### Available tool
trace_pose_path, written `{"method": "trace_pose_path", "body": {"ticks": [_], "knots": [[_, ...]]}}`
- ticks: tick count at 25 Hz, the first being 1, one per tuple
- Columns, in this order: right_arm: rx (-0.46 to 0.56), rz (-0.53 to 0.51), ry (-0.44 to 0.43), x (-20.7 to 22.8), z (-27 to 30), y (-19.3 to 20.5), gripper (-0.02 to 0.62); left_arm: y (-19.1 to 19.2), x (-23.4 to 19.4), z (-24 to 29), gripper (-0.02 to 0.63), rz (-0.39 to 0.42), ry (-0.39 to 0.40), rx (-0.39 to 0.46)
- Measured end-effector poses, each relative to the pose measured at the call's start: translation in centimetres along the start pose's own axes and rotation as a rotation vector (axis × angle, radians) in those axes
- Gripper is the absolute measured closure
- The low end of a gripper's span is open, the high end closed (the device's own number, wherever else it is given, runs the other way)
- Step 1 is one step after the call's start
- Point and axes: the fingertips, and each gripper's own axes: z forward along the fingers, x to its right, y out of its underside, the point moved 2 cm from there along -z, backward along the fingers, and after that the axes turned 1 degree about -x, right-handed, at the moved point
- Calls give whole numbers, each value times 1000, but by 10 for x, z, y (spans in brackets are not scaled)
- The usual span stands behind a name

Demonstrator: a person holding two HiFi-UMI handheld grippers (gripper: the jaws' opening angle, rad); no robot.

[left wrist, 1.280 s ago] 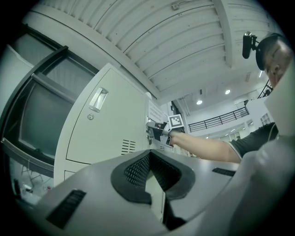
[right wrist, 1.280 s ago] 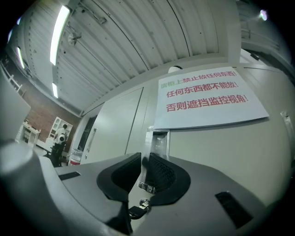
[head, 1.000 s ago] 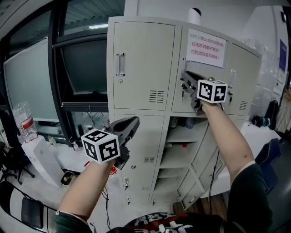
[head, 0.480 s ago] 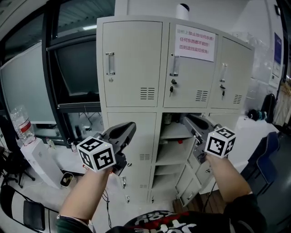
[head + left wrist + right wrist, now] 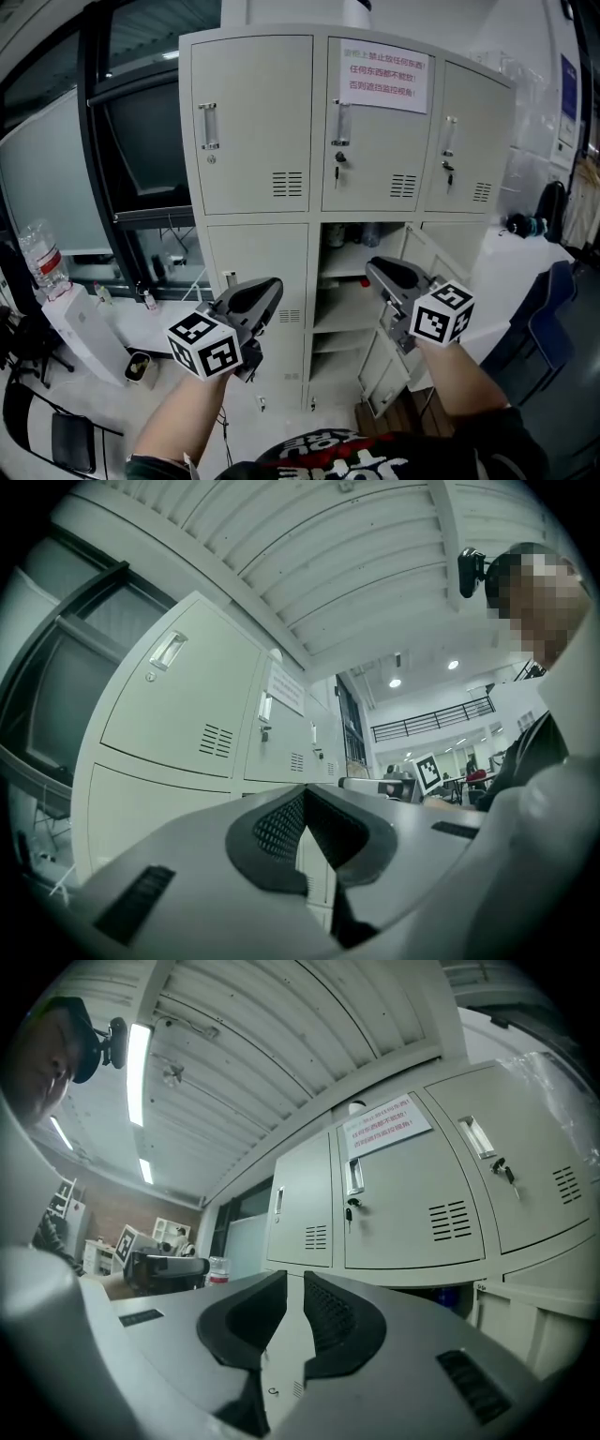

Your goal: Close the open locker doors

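Note:
A pale grey locker cabinet (image 5: 253,141) fills the head view, with its three upper doors shut. The lower middle compartment (image 5: 342,300) stands open and shows its shelves. Its door (image 5: 384,366) hangs swung out to the right. My right gripper (image 5: 372,266) hovers in front of that opening and above the door, its jaws a narrow slit apart with nothing between them (image 5: 291,1277). My left gripper (image 5: 272,284) is held before the shut lower left door (image 5: 258,253). Its tips meet and hold nothing (image 5: 303,791).
A notice with red print (image 5: 384,80) hangs on the upper middle door, and keys (image 5: 338,161) hang from its lock. A water bottle (image 5: 42,253) stands on a white table (image 5: 103,323) to the left. A blue chair (image 5: 553,319) is at the right.
My right gripper has dropped from the upper middle door's handle to the open lower compartment. My left gripper has sunk a little. The head view has tilted down.

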Motion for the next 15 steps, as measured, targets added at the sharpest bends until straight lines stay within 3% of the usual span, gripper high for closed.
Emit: {"method": "trace_pose_path", "body": {"ticks": [7, 15], "knots": [[14, -9, -6, 13, -32, -14, 531, 10, 26, 28, 598, -14, 31, -20], [50, 18, 0, 55, -139, -38, 531, 55, 99, 87, 598, -51, 112, -74]]}}
